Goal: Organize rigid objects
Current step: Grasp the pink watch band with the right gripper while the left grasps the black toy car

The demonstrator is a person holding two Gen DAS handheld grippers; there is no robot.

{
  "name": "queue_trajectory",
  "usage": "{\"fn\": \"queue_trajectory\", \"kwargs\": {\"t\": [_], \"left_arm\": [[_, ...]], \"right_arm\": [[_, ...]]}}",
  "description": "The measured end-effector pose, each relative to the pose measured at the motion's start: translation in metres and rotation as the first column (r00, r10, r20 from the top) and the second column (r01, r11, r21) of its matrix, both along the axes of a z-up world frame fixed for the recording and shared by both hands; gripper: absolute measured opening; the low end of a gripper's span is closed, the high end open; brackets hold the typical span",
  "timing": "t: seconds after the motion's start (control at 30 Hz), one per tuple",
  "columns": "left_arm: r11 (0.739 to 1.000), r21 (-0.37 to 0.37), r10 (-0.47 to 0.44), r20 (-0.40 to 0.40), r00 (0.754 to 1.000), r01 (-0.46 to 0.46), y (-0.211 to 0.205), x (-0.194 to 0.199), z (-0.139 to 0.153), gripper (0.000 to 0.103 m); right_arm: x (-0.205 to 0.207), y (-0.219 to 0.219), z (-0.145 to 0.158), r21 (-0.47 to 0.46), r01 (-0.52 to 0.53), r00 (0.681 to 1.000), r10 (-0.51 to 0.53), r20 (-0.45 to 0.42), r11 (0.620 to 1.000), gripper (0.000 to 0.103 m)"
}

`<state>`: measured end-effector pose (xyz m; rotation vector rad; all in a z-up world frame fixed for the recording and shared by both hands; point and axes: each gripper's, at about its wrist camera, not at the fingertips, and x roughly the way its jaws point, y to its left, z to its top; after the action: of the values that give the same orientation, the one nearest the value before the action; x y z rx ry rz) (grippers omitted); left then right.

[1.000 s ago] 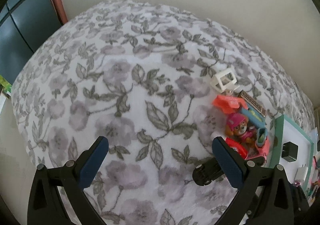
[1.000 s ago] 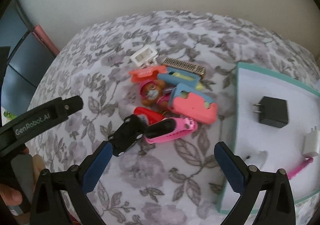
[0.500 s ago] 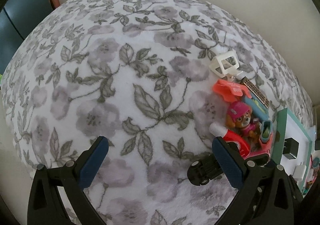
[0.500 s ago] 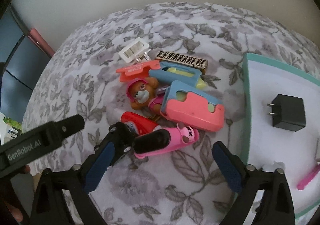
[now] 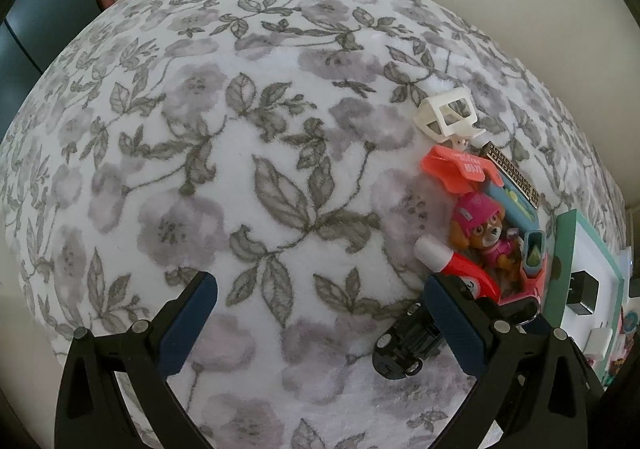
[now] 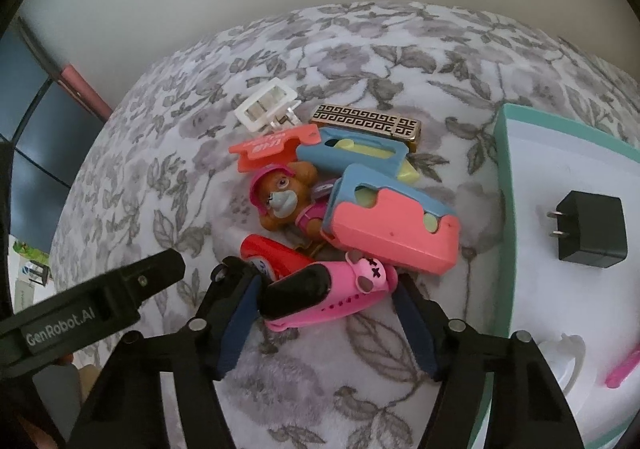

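Observation:
A pile of small toys lies on a floral blanket [image 6: 360,49]. In the right wrist view my right gripper [image 6: 326,289] stands open, its jaws on either side of a pink and black toy [image 6: 324,297]. Behind it lie a red piece [image 6: 276,257], a dog figure [image 6: 280,201], a pink and blue block [image 6: 392,229], an orange tag [image 6: 272,147], a white clip [image 6: 266,107] and a patterned bar [image 6: 366,121]. My left gripper [image 5: 320,301] is open and empty, left of the pile; its right finger is over a black toy car [image 5: 408,341].
A white tray with a teal rim [image 6: 502,177] lies right of the pile, holding a black charger [image 6: 592,229], a white piece [image 6: 564,353] and a pink stick [image 6: 624,365]. A wall runs behind the blanket. A dark cabinet [image 6: 32,153] stands at left.
My right gripper has moved forward and down onto the pink and black toy and its jaws have narrowed around it. My left gripper has shifted forward slightly.

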<state>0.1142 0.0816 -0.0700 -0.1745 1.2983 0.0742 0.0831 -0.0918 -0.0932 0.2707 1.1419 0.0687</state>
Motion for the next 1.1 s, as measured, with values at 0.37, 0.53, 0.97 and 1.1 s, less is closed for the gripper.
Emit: {"fn": "queue_trajectory", "kwargs": {"t": [0.37,0.53,0.97,1.1], "left_arm": [[1.000,-0.024,-0.021,-0.015,1.000,0.021,-0.006,-0.002,-0.002,0.103],[0.998,-0.044,-0.039,-0.033,0.999,0.038,-0.010,-0.001,-0.005,0.103],[0.987,-0.082,-0.142,-0.074,0.987,0.136,-0.040,0.001,-0.018,0.103],[0.984,-0.074,-0.166,-0.082,0.983,0.160,-0.051,0.001,-0.021,0.103]], "right_arm": [[-0.005,-0.009,0.001,0.020,0.021,1.000,-0.021,-0.022,1.000,0.070],[-0.009,-0.012,0.000,0.029,0.022,0.999,-0.021,-0.038,0.999,0.070],[-0.024,-0.027,-0.002,0.005,0.042,0.996,-0.042,-0.084,0.999,0.060],[-0.025,-0.029,-0.003,0.011,0.043,0.995,-0.042,-0.090,0.999,0.054]]}}
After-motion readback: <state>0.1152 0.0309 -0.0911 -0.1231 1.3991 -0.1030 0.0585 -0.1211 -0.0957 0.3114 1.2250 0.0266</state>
